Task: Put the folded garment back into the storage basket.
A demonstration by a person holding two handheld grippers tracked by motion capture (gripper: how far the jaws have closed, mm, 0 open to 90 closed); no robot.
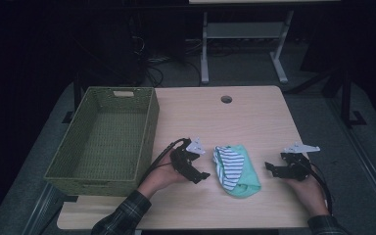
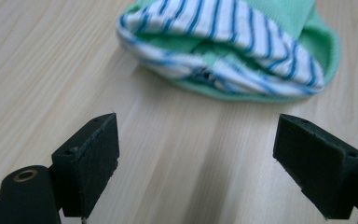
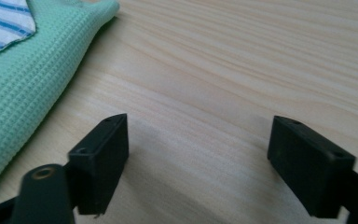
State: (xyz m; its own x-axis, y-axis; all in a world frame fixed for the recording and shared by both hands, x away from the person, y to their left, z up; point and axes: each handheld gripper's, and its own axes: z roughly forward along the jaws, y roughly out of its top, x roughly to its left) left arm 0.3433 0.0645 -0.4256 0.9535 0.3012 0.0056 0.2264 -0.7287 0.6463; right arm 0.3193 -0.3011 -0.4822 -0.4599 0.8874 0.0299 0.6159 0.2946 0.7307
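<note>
Green-and-striped folded cloth (image 1: 236,170) lying on the table (image 1: 254,117), near edge, between both grippers. Left gripper (image 1: 196,169) and right gripper (image 1: 279,169) wide open, holding nothing. Folding apparently done; transfer into the empty green basket (image 1: 149,122) at left probably remaining.

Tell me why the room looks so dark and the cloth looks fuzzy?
High view: light falls on the table while the room behind stays black. Left gripper view: the striped cloth is near the lens and slightly soft. Right gripper view: the tongs cast soft shadows on the wood.
</note>
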